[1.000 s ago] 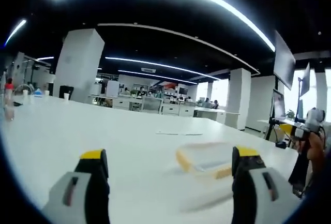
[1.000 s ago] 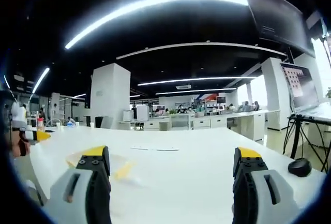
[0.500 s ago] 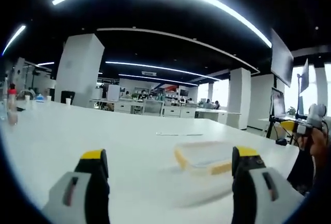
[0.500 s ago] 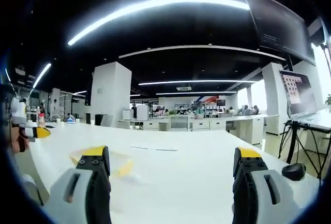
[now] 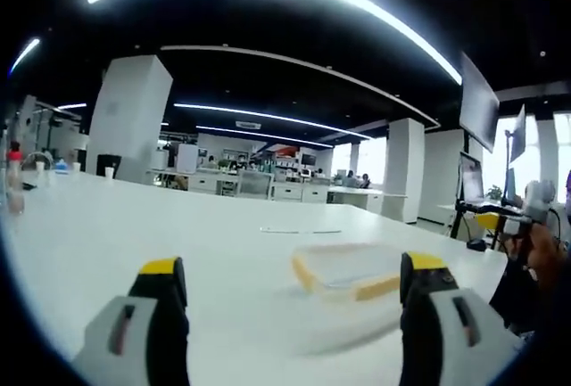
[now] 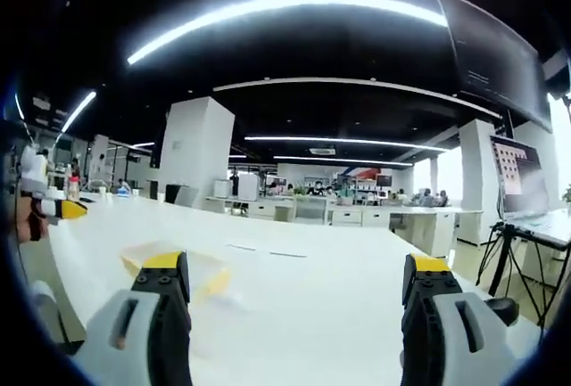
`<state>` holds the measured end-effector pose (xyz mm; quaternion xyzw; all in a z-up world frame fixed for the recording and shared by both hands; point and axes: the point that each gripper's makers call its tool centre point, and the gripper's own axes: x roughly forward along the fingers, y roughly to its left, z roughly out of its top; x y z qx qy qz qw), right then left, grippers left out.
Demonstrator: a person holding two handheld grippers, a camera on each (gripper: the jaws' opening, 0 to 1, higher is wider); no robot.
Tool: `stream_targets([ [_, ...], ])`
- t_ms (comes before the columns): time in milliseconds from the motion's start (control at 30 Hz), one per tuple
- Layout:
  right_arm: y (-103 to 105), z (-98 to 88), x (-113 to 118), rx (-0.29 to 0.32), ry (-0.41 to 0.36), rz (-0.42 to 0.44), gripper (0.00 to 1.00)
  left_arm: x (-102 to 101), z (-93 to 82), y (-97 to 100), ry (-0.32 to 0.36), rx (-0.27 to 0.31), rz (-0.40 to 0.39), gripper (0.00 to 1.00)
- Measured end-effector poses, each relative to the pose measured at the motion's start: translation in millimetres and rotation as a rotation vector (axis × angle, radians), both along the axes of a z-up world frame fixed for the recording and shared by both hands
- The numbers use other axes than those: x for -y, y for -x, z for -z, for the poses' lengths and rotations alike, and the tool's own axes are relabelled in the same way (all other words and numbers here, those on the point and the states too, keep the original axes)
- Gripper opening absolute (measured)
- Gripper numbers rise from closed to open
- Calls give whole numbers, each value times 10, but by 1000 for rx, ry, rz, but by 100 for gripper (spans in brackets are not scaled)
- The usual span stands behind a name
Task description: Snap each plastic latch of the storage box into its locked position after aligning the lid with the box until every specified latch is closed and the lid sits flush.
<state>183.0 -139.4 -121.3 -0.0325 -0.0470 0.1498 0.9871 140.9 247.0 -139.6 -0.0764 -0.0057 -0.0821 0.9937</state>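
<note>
Claws wide and empty: my left gripper (image 5: 292, 290) and right gripper (image 6: 295, 290) hang spread above the white table (image 5: 134, 217), gripping nothing. Just beyond my left jaws, toward the right one, lies the clear storage box (image 5: 350, 270) with yellow latches, flat on the tabletop; from my right gripper view the box (image 6: 174, 266) sits behind the left jaw. Farther off, a paper strip (image 5: 287, 231), then office desks and white pillars.

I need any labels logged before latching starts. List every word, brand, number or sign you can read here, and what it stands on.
No text can be read in either view.
Storage box: clear with yellow edges, no label visible.
Laptop screen: shows content, too small and blurred to read.
Bottle with red cap: too small to read.
</note>
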Motion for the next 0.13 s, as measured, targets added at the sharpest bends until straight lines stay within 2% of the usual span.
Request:
stream_targets([
  [133,-2,20,-15,-8,-1,-10,100,-32,16,-4,-2,-3,-9,100],
])
